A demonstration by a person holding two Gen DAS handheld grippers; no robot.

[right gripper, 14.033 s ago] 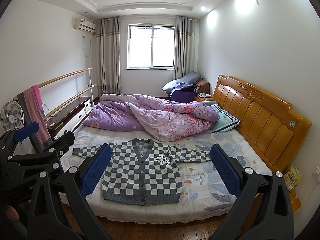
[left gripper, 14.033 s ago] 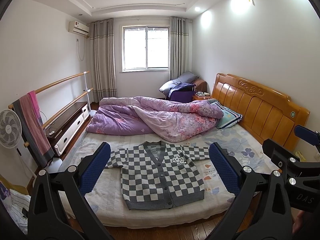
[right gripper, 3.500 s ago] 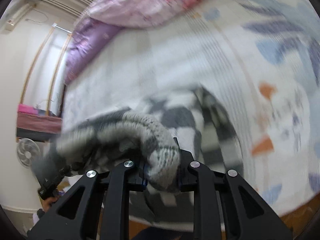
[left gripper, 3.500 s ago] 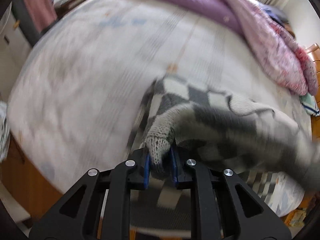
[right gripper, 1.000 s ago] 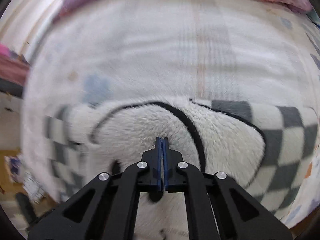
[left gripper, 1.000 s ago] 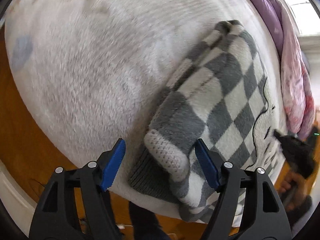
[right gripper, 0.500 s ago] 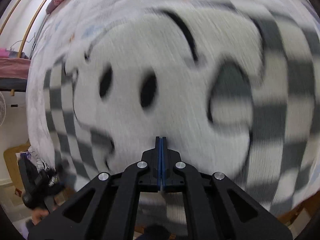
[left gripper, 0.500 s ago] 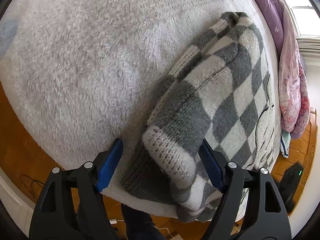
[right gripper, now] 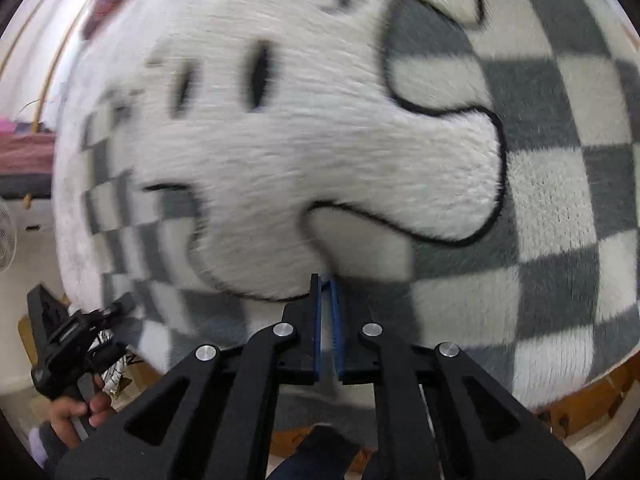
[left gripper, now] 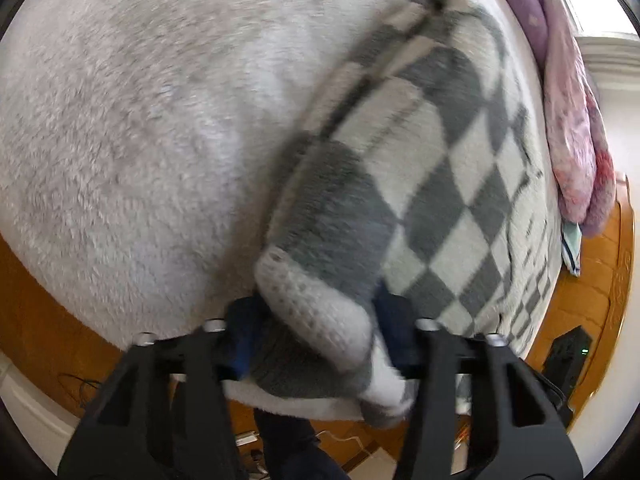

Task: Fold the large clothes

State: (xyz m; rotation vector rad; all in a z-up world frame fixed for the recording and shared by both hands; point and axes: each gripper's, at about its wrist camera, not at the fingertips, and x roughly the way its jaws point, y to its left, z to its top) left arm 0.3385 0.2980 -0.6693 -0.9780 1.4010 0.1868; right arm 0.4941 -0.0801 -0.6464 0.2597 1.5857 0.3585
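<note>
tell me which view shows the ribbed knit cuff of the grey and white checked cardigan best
The left wrist view: the ribbed cuff sits between the left gripper pads, which have just been closing. The right wrist view shows only the cardigan's checks and white patch, no cuff.

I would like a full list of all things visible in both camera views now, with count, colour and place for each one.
cardigan: one, grey and white checked with a white plush figure on it, folded near the bed's edge
blanket: one, white fleece, covering the bed
quilt: one, purple and pink, far side of the bed
headboard: one, orange wood, right edge of the left wrist view
fan: one, white, left edge of the right wrist view
left gripper: one, black with blue pads, closing on the cardigan's cuff
right gripper: one, black with blue pads, jaws just parting, nothing between them
hand: one, holding the left gripper's handle
</note>
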